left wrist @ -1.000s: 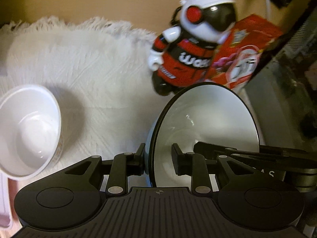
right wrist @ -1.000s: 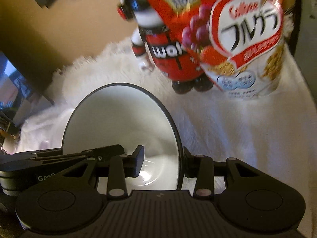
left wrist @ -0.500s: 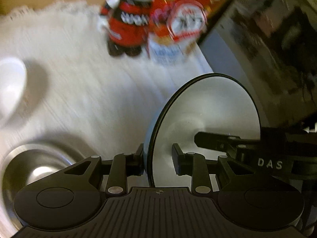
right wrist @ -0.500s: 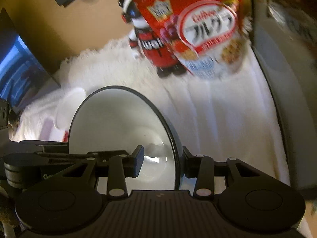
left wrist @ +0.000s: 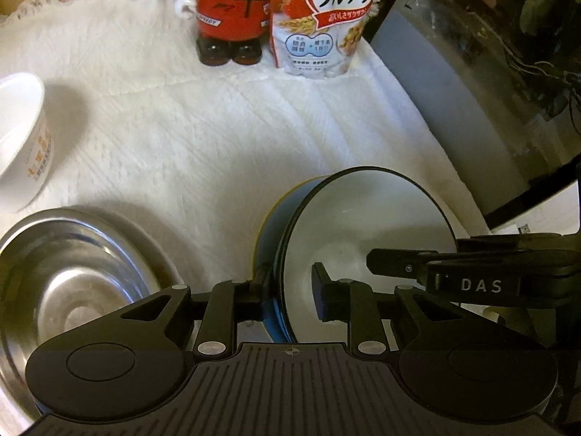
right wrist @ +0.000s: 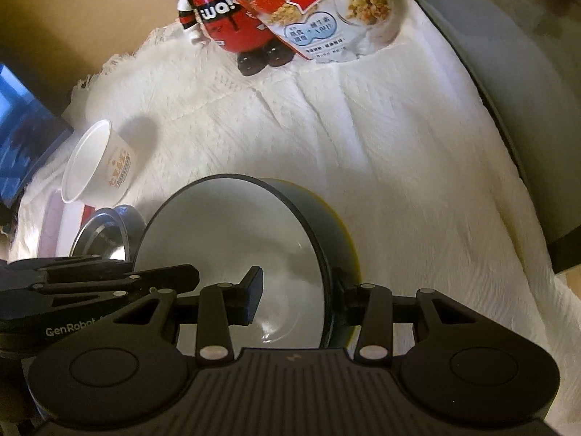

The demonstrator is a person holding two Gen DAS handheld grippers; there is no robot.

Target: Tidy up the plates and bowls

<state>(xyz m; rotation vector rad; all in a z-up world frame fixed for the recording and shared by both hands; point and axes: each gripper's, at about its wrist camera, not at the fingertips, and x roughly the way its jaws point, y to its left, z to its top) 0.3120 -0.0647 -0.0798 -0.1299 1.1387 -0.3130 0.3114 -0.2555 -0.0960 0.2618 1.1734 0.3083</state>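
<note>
Left hand-held gripper [left wrist: 288,292] clamped on the near rim of the dark-rimmed bowl [left wrist: 366,225], one finger inside the white interior, the other against the blue outer wall. Right hand-held gripper [right wrist: 296,296] clamped on the same bowl [right wrist: 232,239] from the opposite side, one pad inside, the other behind the dark wall. Held tilted on edge between the two, low over the white cloth [left wrist: 203,138] at the near edge of the table, opening turned sideways; cannot tell whether its yellow-edged foot touches the cloth.

Judging progress: early to middle, nothing visibly nested yet. Steel bowl [left wrist: 72,283] sitting upright at the near left corner, just beside the held bowl and apart from it. White paper bowl [right wrist: 100,163] lying tipped on its side near the left edge, partly over a pale flat tray [right wrist: 54,225]. Toy figure [left wrist: 227,14] and cereal bag [left wrist: 319,18] standing together at the far edge, well apart from the dishes.

Left to do, probably: level the held bowl and set it into or beside the steel one, then right the paper bowl and gather it in.
</note>
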